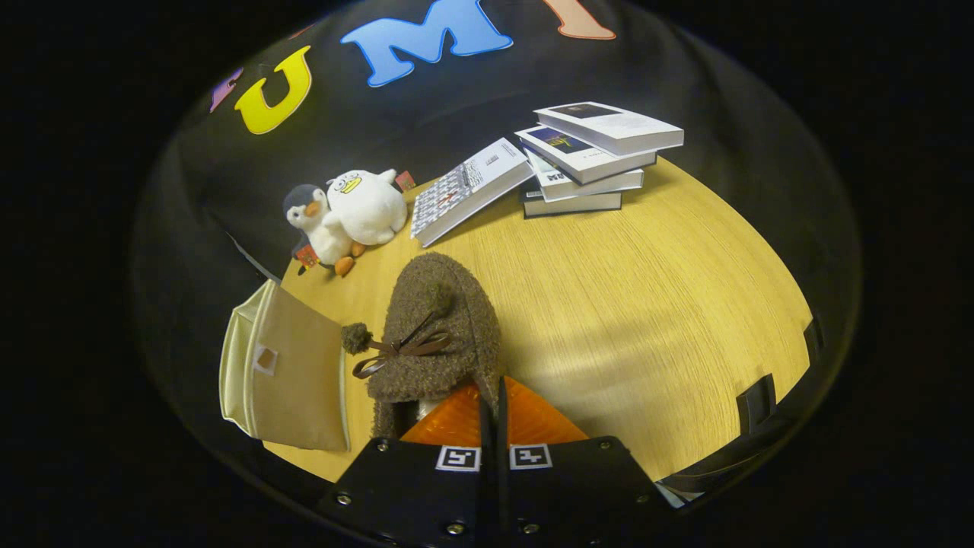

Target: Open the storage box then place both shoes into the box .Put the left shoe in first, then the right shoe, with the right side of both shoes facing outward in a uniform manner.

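Fingers [493, 415] pressed together, pinching the brown shoe [437, 327] at its rim, just beside the box [293, 373] on the table [647, 304].

A staged recording booth is shown, dressed like a home corner. A light wooden table [624, 304] is backed by black cloth [426, 106]. Well beyond the gripper [493, 403], whose fingers are pressed almost together, stacked books [586, 164] and two plush penguins [346, 213] are set out.
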`<state>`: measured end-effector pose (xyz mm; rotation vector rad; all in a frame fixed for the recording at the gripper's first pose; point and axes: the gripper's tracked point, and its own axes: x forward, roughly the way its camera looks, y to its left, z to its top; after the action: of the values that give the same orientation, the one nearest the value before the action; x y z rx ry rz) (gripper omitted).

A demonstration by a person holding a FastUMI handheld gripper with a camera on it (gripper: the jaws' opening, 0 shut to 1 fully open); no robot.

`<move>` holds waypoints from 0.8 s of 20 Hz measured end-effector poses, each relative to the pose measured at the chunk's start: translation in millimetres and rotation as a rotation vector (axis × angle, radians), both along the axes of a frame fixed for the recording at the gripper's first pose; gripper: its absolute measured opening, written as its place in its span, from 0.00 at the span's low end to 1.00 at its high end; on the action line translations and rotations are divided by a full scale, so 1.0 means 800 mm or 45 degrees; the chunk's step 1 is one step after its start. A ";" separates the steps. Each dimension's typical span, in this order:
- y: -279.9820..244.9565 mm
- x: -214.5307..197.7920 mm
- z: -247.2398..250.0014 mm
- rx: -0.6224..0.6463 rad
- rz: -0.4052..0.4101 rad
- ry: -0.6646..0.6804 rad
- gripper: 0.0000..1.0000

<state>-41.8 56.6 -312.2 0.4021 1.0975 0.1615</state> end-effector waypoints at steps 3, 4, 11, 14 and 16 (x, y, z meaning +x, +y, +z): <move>0.027 0.011 0.034 0.066 -0.010 -0.018 0.00; 0.037 0.014 0.043 0.087 -0.007 -0.024 0.00; 0.116 0.028 0.087 0.166 0.020 -0.053 0.00; 0.153 0.033 0.104 0.185 0.058 -0.064 0.00; 0.181 0.038 0.115 0.204 0.071 -0.072 0.00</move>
<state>-11.1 201.3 -220.1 0.5075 1.0436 0.3100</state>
